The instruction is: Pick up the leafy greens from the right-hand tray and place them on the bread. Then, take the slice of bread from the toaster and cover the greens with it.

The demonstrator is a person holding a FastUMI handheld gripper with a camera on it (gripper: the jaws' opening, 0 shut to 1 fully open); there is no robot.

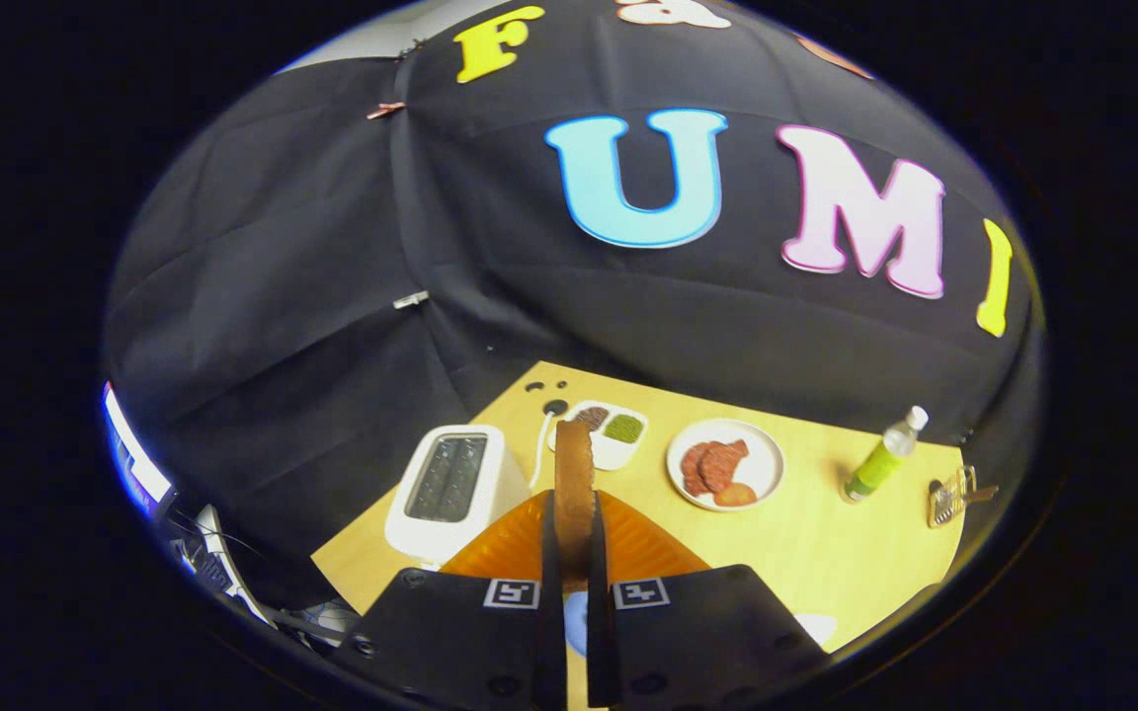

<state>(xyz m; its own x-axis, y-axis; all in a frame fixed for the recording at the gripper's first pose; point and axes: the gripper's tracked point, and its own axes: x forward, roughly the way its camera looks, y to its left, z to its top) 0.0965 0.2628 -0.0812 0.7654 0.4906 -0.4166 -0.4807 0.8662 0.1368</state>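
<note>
Item: bread slice (pixel 574 484) clenched edge-on between my gripper (pixel 574 548) fingers; toaster (pixel 447 491) at ten o'clock, plate (pixel 769 464) at one o'clock.

Bread slice (pixel 574 484) lower end hidden between fingers (pixel 597 543).

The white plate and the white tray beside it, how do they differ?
The white plate is round; the white tray is oblong with rounded corners. The plate holds reddish-brown pieces and an orange one; the tray holds a dark brown pile and a green pile. Both sit on the wooden table, beyond the slice of bread pinched in the jaws.
</note>
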